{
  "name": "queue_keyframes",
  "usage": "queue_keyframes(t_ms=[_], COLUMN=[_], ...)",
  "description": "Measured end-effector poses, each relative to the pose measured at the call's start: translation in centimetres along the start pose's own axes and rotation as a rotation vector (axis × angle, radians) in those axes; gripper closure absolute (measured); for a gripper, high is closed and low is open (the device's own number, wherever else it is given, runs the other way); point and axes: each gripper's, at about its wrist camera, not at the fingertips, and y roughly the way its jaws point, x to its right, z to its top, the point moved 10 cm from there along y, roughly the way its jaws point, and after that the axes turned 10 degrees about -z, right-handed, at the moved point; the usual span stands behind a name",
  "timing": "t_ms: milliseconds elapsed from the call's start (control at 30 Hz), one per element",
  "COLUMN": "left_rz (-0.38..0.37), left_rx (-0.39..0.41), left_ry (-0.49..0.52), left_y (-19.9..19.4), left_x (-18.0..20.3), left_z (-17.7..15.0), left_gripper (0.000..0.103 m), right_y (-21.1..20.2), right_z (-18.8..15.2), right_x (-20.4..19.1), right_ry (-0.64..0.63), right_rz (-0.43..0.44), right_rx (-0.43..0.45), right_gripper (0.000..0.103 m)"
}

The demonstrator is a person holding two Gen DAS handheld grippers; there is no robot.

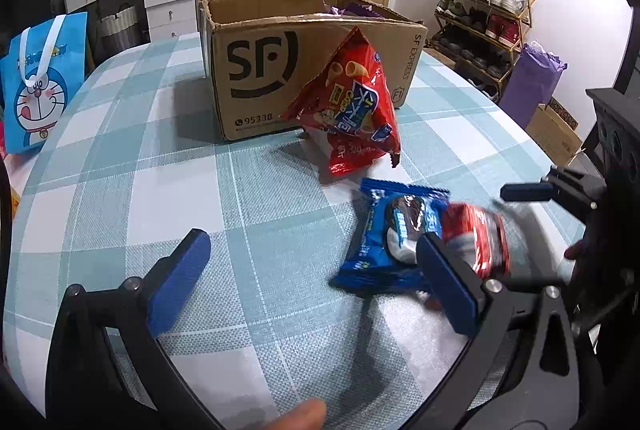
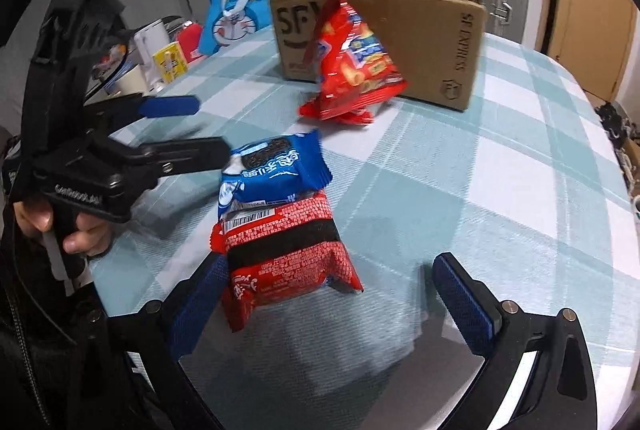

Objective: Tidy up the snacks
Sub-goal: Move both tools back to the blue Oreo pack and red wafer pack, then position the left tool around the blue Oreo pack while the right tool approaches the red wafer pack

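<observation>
A blue cookie pack (image 1: 390, 236) lies on the checked tablecloth, also in the right wrist view (image 2: 272, 165). A red snack pack (image 2: 288, 254) lies against it, blurred in the left wrist view (image 1: 478, 242). A red chip bag (image 1: 352, 105) leans on the brown SF cardboard box (image 1: 256, 69), which holds purple packs; bag (image 2: 352, 65) and box (image 2: 440, 45) also show in the right wrist view. My left gripper (image 1: 316, 278) is open, its right finger beside the blue pack. My right gripper (image 2: 332, 298) is open, the red pack by its left finger.
A blue Doraemon bag (image 1: 40, 81) stands at the table's left edge. Cups and small cartons (image 2: 160, 57) sit at the far left. The table edge curves round on the right (image 2: 600, 165). Suitcases, drawers and a shoe rack (image 1: 484, 13) stand beyond.
</observation>
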Motion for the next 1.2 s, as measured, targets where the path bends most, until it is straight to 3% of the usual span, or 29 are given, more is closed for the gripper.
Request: queue_keyframes(t_ms=[367,567,633,800,1033,1200], left_rz=[-0.002,-0.002,-0.004,-0.005,-0.001,-0.020], left_rx=[-0.021,-0.042,-0.047,-0.077,-0.140,-0.176], left_ry=[0.007,0.017,0.019,0.027,0.055,0.039], left_y=[0.7,1.5,1.9,2.9,4.4,5.4], left_x=[0.6,1.5,1.7,2.3,2.8,2.8], left_z=[-0.2,-0.1,0.0,0.0,-0.4,-0.8], left_gripper=[0.000,0.000,0.000,0.000,0.001,0.013], right_y=[0.1,0.3,0.0,-0.6,0.5,2.0], right_z=[0.3,0.3,0.6,1.9,2.6,2.7], right_x=[6.0,10.2,11.2,9.7,6.8,6.3], right_ry=[0.089,0.263,0.328,0.274,0.191,0.160], right_rz=[-0.147,-0.236,-0.209,-0.161,-0.126,-0.147], right_rx=[-0.025,-0.026,-0.015,0.018,-0.002,-0.036], right_gripper=[0.001,0.001,0.001,0.001,0.001,0.001])
